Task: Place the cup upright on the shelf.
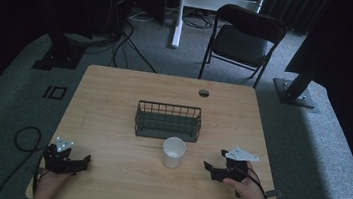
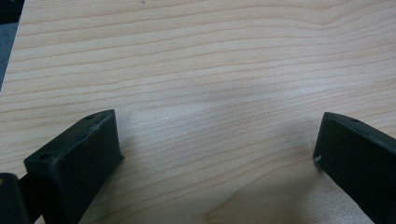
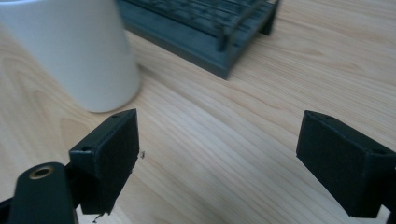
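1. Left gripper point(image 1: 82, 161): held in the left hand point(image 1: 51, 183) at the near left corner of the desk point(image 1: 115, 92), jaws spread wide with nothing between them but bare wood grain, as seen in the left gripper view point(image 2: 217, 154).
2. Right gripper point(image 1: 209, 167): held in the right hand point(image 1: 249, 191) at the near right of the desk, jaws set wide apart and empty, pointing toward the cup; grey three-cornered plate on top.
3. White paper cup point(image 1: 173, 152): upright on the desk, near centre, just left of the right gripper and apart from it; in the right gripper view point(image 3: 217, 154), standing beyond the left-side jaw point(image 3: 70, 46), not between the jaws.
4. Dark wire basket point(image 1: 168, 121): just behind the cup, at mid-desk, open side up, empty inside; its corner seen past the cup in the right gripper view point(image 3: 224, 42).
5. Farther out: round cable hole point(image 1: 204, 93) near the far edge of the desk; black folding chair point(image 1: 244, 39) on grey carpet beyond.
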The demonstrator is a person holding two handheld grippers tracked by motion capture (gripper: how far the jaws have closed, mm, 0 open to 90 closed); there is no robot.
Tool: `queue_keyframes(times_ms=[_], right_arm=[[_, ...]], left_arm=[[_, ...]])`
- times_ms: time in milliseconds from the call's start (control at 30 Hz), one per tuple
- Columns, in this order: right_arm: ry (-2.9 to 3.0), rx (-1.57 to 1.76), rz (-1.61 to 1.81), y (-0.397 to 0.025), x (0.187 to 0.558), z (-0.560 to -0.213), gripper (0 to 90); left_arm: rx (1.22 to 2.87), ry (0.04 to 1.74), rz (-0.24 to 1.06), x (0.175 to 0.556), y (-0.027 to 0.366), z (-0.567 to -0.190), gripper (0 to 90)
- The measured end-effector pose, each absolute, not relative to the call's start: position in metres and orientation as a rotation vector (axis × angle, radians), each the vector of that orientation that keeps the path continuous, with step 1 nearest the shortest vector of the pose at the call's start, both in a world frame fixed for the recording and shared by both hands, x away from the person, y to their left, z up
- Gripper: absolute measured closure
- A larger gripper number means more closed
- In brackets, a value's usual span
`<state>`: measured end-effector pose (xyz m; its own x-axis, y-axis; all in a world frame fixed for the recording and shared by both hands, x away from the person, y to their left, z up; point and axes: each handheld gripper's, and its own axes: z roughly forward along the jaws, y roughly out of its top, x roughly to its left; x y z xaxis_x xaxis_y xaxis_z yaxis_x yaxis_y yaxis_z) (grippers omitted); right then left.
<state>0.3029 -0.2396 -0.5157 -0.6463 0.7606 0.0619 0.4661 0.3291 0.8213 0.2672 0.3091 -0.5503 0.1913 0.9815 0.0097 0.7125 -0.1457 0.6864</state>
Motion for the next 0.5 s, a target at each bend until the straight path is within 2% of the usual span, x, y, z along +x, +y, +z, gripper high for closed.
queue_keyframes(times_ms=[500], right_arm=[[2.348, 0.956, 1.280, -0.208, 0.301, -0.514, 12.8]], left_arm=[[1.924, 1.579, 0.638, 0.267, 0.309, -0.550, 0.7]])
